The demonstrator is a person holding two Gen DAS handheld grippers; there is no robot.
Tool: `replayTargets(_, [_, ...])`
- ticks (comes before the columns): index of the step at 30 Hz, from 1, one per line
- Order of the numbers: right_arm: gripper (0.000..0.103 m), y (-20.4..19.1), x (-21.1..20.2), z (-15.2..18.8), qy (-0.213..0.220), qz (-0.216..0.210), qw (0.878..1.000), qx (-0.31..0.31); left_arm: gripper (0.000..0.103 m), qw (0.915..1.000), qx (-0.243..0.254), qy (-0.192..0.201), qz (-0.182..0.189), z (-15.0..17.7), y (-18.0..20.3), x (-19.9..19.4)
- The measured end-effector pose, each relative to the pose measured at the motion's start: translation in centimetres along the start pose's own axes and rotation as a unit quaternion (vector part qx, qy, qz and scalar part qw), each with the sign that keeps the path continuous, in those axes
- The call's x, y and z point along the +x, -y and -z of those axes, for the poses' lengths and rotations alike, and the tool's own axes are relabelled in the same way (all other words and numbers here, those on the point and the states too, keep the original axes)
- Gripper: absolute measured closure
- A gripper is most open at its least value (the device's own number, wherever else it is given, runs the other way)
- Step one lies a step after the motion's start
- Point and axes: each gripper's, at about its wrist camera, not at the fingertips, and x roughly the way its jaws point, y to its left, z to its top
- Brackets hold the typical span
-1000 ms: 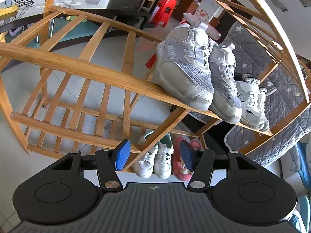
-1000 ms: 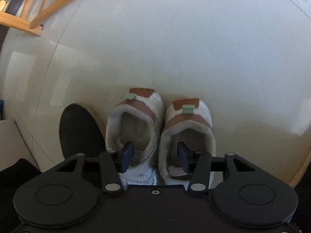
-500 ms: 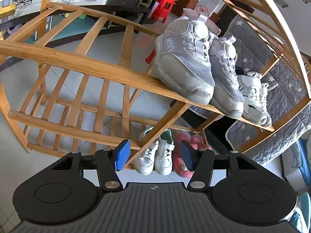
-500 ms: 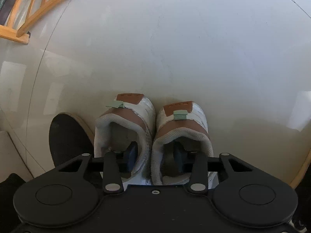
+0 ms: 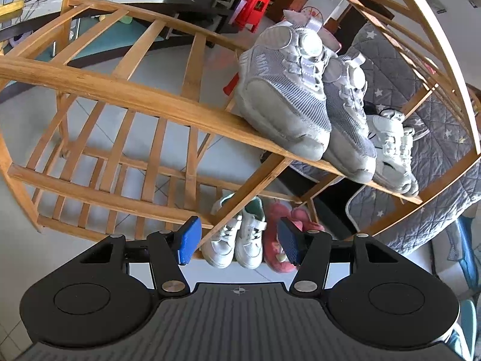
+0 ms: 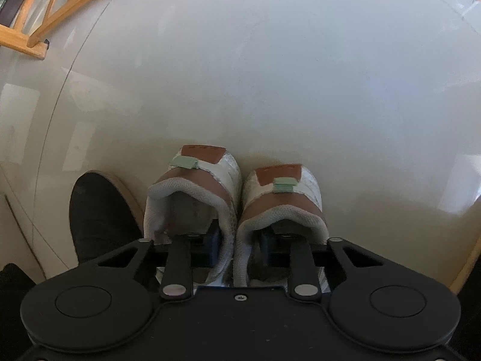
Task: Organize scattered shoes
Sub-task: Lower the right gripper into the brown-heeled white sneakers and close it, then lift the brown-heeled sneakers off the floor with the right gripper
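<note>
A pair of white shoes (image 6: 192, 186) with brown heel tabs stands side by side on the pale floor, heels toward me. My right gripper (image 6: 239, 242) points down into them, one finger inside each shoe. Its jaws are closing and the pads press the two inner walls together. In the left wrist view my left gripper (image 5: 237, 240) hangs open and empty in front of the wooden shoe rack (image 5: 120, 93). Grey mesh sneakers (image 5: 282, 102) and small white sneakers (image 5: 393, 147) sit on the rack's upper shelf. White-and-green shoes (image 5: 237, 237) and pink slippers (image 5: 282, 225) stand below.
A person's dark shoe (image 6: 99, 210) rests just left of the white pair. A corner of the rack (image 6: 36, 36) shows at the upper left of the right wrist view. A grey quilted cover (image 5: 421, 114) lies behind the rack, a red stool (image 5: 255, 3) farther back.
My right gripper's fingers have sunk into the two white shoes and drawn together, pulling the shoes' inner walls against each other. My left gripper has stayed where it was.
</note>
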Motion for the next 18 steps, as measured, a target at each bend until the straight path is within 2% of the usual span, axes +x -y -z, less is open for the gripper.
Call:
replayTargets(3, [0.079,0.7,-0.5,0.0,0.007,0.017,1.000,-0.006,0.046,1.0000,-0.005,0.000,0.006,0.0,0.1,-0.1])
replayTargets(7, [0.079,2.8,-1.0,-1.1,0.013,0.026,0.999,0.017,0.046,0.9999,-0.006,-0.003,0.010,0.1,0.1,-0.2])
replayTargets(13, [0.077,3.8,-1.3,-2.3,0.012,0.020,0.999,0.031,0.045,0.9999,-0.010,-0.006,0.006,0.0,0.1,0.0])
replayTargets(18, [0.074,4.0,-1.4,-1.8,0.021,0.037,0.999,0.008,0.045,0.9999,-0.004,-0.008,0.009,0.1,0.3,0.1])
